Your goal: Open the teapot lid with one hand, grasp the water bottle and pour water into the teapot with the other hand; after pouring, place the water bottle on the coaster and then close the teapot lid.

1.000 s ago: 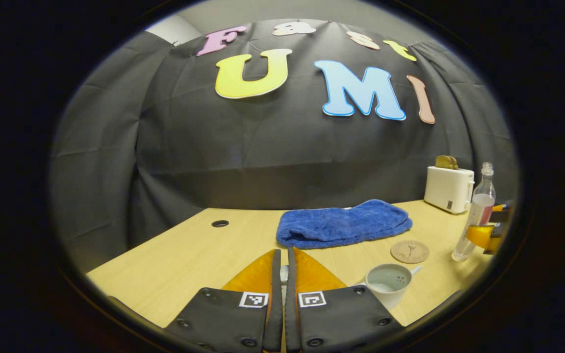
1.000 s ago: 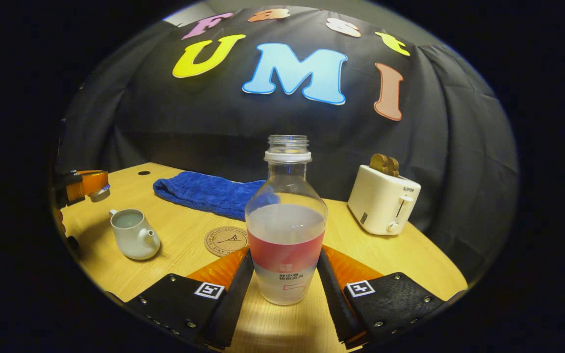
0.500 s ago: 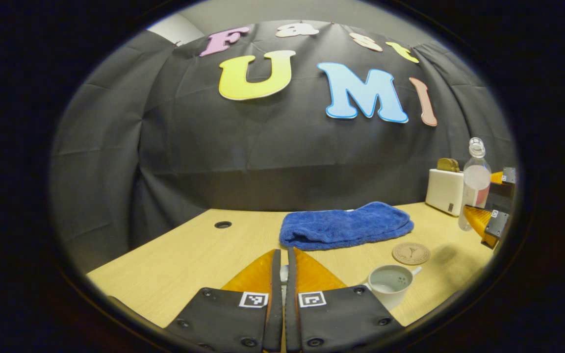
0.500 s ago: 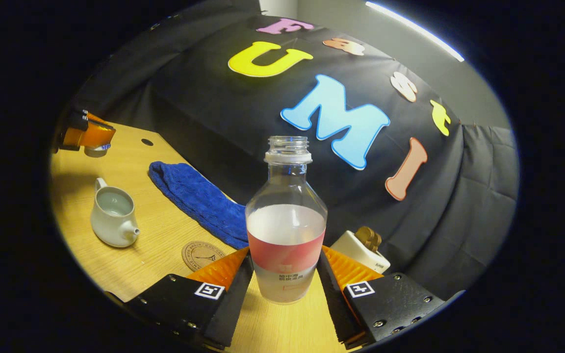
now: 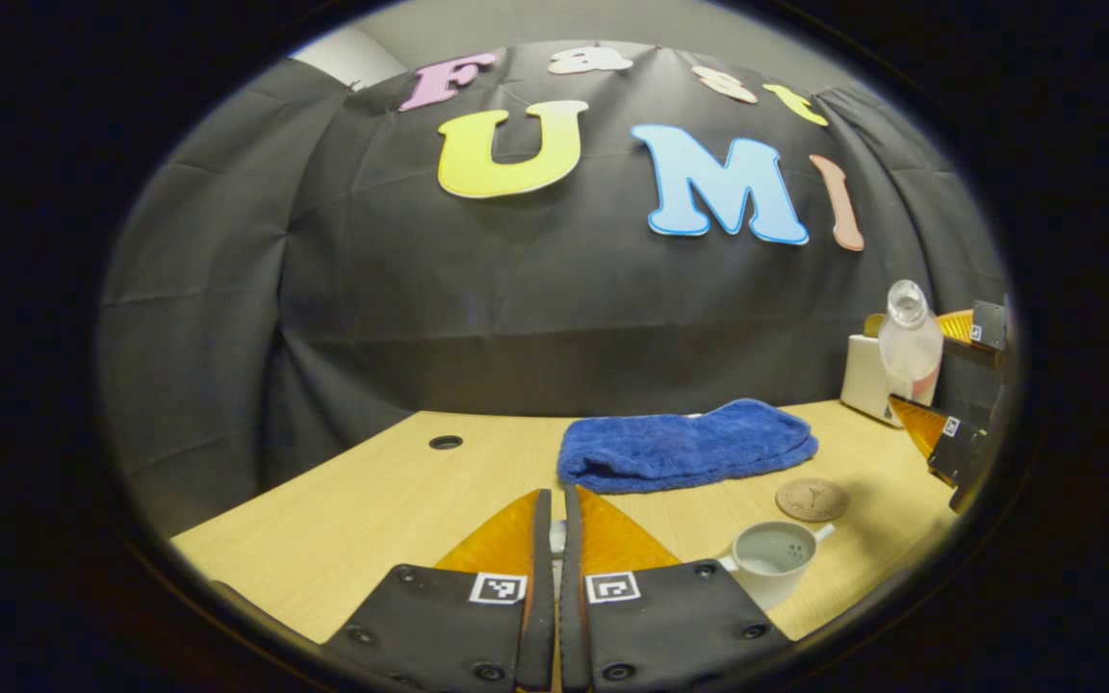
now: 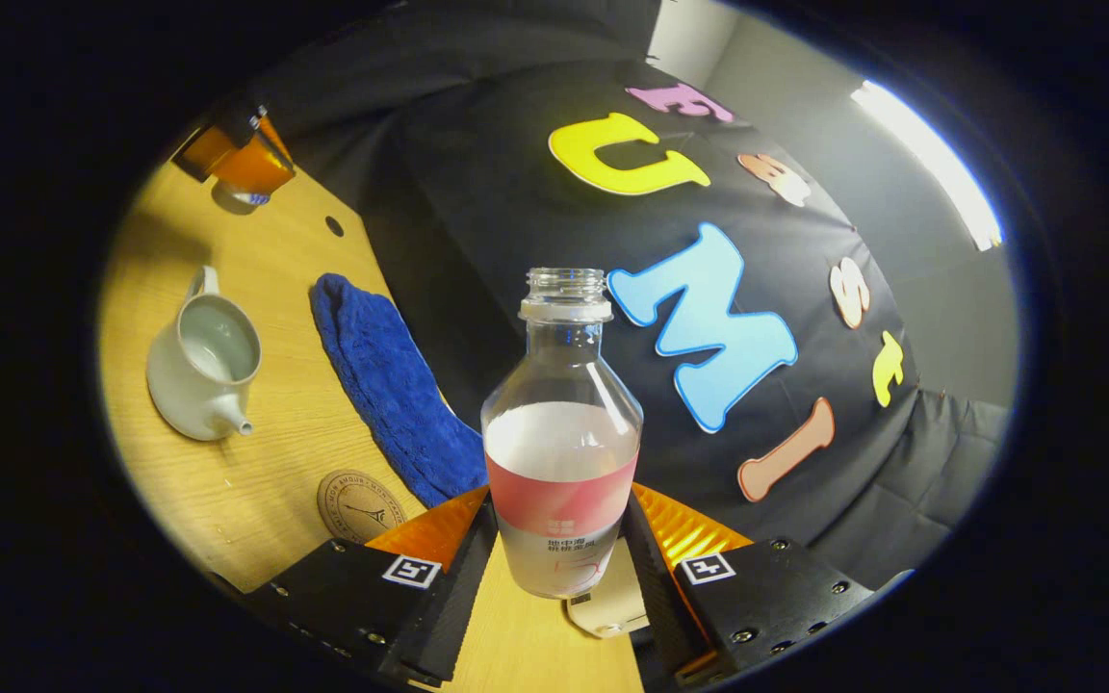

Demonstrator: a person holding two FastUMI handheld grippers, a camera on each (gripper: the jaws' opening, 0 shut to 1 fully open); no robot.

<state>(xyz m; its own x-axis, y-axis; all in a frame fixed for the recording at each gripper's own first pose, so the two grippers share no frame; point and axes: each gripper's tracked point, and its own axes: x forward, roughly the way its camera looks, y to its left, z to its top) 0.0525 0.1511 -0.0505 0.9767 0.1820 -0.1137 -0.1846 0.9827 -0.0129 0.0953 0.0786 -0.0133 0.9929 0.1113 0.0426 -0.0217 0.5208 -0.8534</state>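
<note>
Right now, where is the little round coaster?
In the right gripper view, the coaster lies flat on the table, low left, between the teapot and the blue towel.

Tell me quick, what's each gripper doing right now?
Left gripper: shut on the teapot lid, held off the open teapot.
Right gripper: shut on the water bottle, lifted and tilted.

The bench (image 6: 256, 481) is pale matt wood grain. The teapot (image 6: 193, 371) looks glazed ceramic; the water bottle (image 6: 562, 433) is clear glossy plastic, the towel (image 6: 391, 385) fluffy cloth, the coaster (image 6: 359, 505) perhaps cork.
</note>
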